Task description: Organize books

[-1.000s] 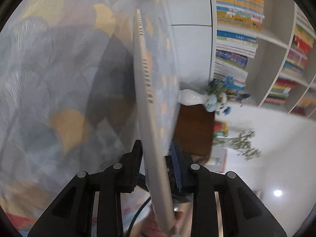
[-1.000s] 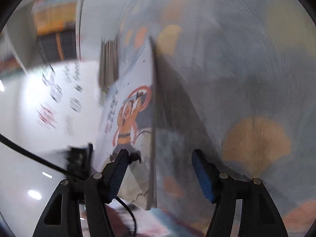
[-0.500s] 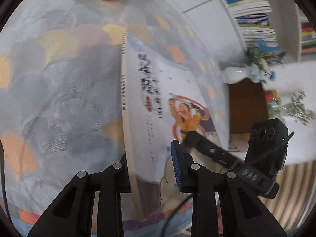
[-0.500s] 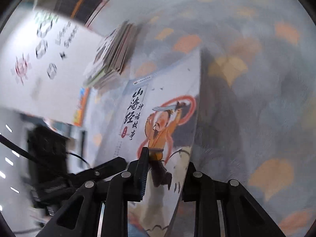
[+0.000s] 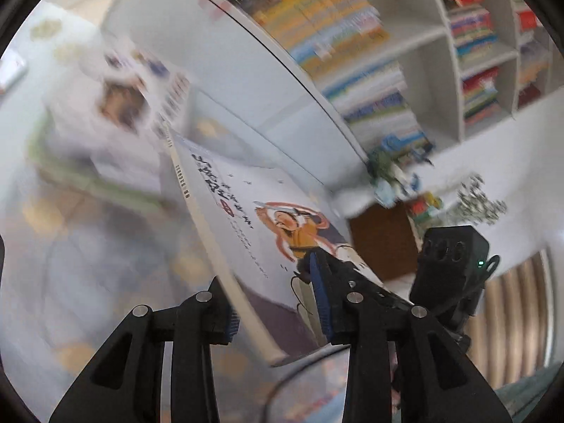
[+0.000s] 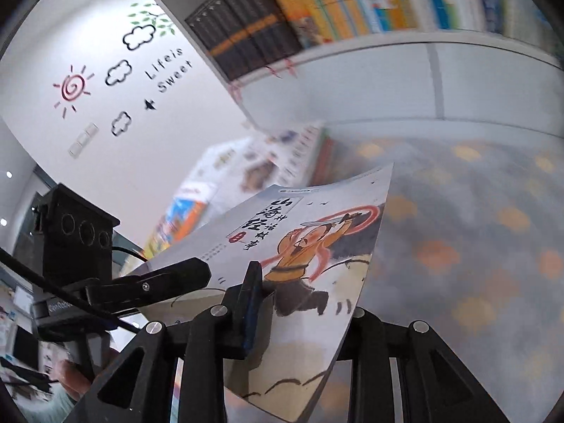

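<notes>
A thin picture book (image 5: 246, 218) with a white spine and a warrior in orange on its cover hangs tilted in the air, gripped from two sides. In the left wrist view my left gripper (image 5: 275, 310) has the spine end between its blue pads, which still touch it as the jaws are opening. The right wrist view shows my right gripper (image 6: 305, 303) shut on the book (image 6: 310, 246) at its open edge, with the far fingertip hidden behind the cover. One left gripper finger (image 6: 169, 278) lies on the cover. The right gripper's black body (image 5: 451, 264) sits at the right.
A blurred stack of books (image 5: 116, 112) lies on the blue and orange patterned surface (image 6: 476, 246) beyond the held book. White shelves full of books (image 5: 476, 53) stand behind. A vase of flowers (image 5: 394, 176) is on a brown cabinet (image 5: 384, 239).
The right gripper, open beside the book a second ago, has shut on its edge. Both grippers have risen and rolled with the book, which now hangs above the patterned surface.
</notes>
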Demonstrator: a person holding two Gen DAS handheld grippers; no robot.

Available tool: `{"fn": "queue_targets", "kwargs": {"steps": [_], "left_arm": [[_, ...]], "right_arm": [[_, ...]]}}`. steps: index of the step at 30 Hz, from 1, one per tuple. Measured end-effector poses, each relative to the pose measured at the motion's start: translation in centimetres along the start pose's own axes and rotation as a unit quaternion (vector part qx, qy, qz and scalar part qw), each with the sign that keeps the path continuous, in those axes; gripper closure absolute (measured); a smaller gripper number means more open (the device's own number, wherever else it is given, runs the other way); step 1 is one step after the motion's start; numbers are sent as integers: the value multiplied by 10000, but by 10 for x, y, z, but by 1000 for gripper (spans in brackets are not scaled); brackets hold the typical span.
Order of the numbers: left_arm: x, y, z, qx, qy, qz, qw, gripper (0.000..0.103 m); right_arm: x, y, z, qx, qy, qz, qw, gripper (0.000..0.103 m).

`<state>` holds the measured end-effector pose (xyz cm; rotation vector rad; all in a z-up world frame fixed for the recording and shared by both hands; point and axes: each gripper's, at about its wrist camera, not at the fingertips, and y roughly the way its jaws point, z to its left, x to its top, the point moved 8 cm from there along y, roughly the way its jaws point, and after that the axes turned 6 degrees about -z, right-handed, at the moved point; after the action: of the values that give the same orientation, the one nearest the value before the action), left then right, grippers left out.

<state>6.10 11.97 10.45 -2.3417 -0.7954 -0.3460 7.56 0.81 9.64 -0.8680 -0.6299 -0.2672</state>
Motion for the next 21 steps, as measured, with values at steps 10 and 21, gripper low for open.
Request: {"fn": "queue_targets", "kwargs": {"steps": [10, 21], "left_arm": [[110, 24, 116, 780, -244, -64, 9966, 72], [78, -42, 152, 1855, 21, -611, 9807, 65]], "right_arm": [[57, 150, 26, -89, 424, 330, 9985, 75], [52, 195, 13, -49, 520, 977, 9938, 60]]}}
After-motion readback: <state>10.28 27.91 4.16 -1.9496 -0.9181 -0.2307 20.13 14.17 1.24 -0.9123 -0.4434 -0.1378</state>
